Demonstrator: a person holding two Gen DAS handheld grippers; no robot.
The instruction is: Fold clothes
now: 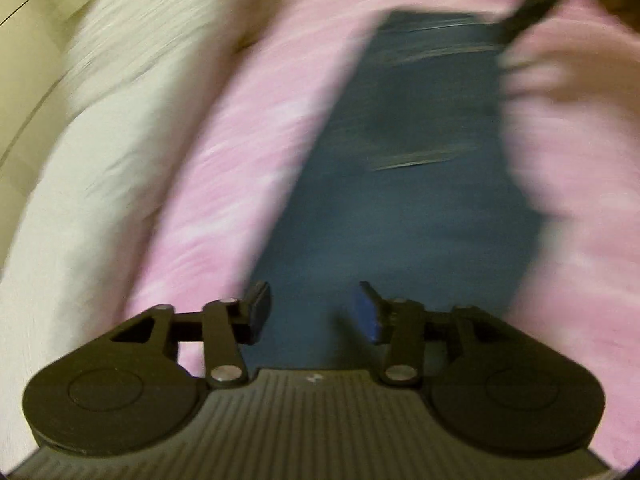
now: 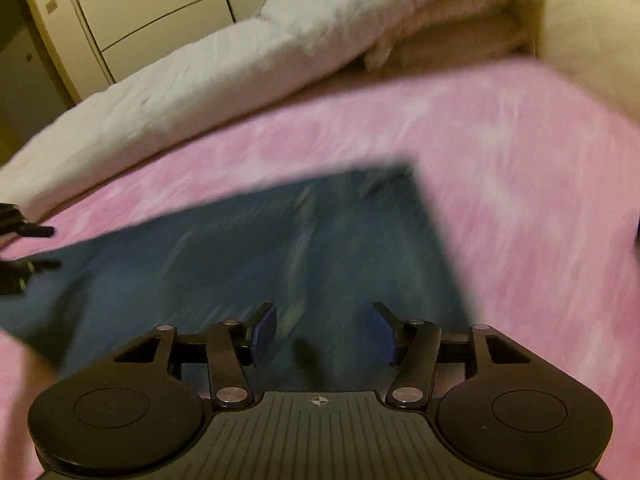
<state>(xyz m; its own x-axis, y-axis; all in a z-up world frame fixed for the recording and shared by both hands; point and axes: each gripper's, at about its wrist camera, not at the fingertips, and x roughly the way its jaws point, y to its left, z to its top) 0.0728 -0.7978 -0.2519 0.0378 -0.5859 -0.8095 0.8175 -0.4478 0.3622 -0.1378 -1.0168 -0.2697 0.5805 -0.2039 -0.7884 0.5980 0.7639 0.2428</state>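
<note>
The left gripper [image 1: 316, 312] and the right gripper [image 2: 324, 334] both point steeply downward, jaws apart, nothing between them.

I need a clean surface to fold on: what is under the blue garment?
The blue garment lies on a pink blanket, which shows around it. A white duvet lies beyond. What lies under the pink blanket is covered.

The folded garment [image 2: 248, 256] looks like matt blue denim cloth; the bedspread [image 2: 500, 168] is soft pink fabric, faintly mottled; the duvet [image 2: 192, 76] is white crumpled cloth; both grippers are matt black plastic, ribbed, with shiny metal rivets.
</note>
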